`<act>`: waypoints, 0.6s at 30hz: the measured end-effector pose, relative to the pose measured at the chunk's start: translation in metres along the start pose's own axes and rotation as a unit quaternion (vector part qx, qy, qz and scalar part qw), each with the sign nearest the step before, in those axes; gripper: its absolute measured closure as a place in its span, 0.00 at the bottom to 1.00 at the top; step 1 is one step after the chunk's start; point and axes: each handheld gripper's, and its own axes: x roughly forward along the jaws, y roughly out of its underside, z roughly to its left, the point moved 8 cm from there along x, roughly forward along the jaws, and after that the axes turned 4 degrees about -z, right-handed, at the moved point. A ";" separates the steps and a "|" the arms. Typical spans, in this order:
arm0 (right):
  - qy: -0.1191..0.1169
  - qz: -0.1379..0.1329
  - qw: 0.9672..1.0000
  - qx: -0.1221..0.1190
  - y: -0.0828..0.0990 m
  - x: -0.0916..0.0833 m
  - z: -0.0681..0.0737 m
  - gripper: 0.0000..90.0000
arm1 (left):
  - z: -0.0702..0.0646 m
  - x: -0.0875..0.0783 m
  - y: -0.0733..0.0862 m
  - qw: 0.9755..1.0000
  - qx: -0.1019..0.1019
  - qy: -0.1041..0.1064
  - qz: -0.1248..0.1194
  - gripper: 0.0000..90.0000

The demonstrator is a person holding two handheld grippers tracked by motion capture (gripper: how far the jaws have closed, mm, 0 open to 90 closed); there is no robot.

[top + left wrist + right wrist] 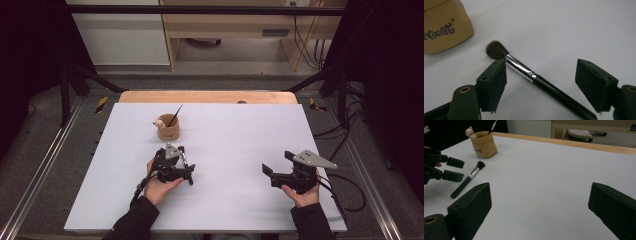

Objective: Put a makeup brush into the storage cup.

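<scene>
The table (225, 200) held a tan cup (168, 129) with one thin brush (174, 116) already standing in it (a small bear figure sat on its rim), so part of the tidying looked done. Just in front of the cup, the makeup brush (529, 73) lay flat and unpicked. The left gripper (541, 75) straddled it with jaws apart and not clamped, while the right gripper (539, 205) hung open well to the cup's right.
</scene>
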 end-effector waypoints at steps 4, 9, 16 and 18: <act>0.001 -0.001 1.000 0.003 0.000 0.000 0.000 0.06 | 0.000 0.004 0.004 1.000 -0.003 0.001 0.010 0.32; 0.001 0.000 1.000 0.004 0.000 0.000 0.000 0.06 | -0.001 0.008 0.009 1.000 -0.003 0.005 0.022 0.38; 0.001 0.000 1.000 0.004 0.000 0.000 0.000 0.06 | -0.004 0.010 0.012 0.999 0.007 0.009 0.033 0.46; 0.001 0.000 1.000 0.003 0.000 0.000 0.000 0.06 | -0.005 0.011 0.013 0.999 0.006 0.012 0.035 0.48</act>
